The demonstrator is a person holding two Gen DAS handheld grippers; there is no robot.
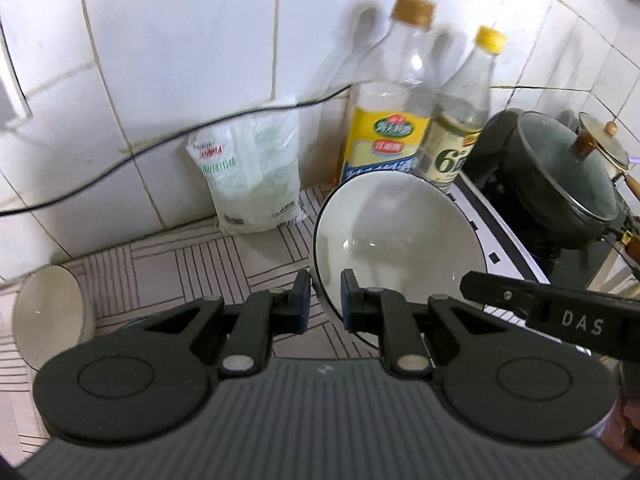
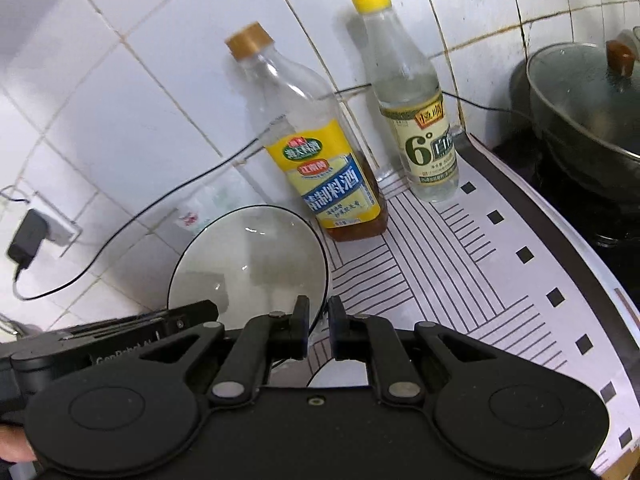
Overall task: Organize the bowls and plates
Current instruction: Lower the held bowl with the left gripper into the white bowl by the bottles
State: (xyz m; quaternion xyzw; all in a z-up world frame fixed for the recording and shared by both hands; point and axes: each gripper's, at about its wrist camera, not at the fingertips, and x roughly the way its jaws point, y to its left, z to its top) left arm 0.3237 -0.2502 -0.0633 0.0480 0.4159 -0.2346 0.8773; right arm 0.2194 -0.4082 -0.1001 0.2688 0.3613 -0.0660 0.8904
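Observation:
A white bowl with a dark rim [image 1: 396, 236] is tilted up above the patterned counter. My left gripper [image 1: 325, 304] is shut on its near left rim. The same bowl [image 2: 252, 264] shows in the right wrist view, where my right gripper [image 2: 319, 326] is shut on its right rim. Both grippers hold the one bowl, with the right one's finger [image 1: 520, 300] reaching in at the bowl's right. A second cream bowl [image 1: 48, 316] stands on its side at the left edge of the counter.
Two bottles [image 1: 390, 120] [image 1: 460, 128] stand against the tiled wall behind the bowl, with a white bag [image 1: 248, 176] to their left. A lidded dark pan [image 1: 560, 176] sits on the stove at the right. A black cable [image 2: 132, 220] runs along the wall.

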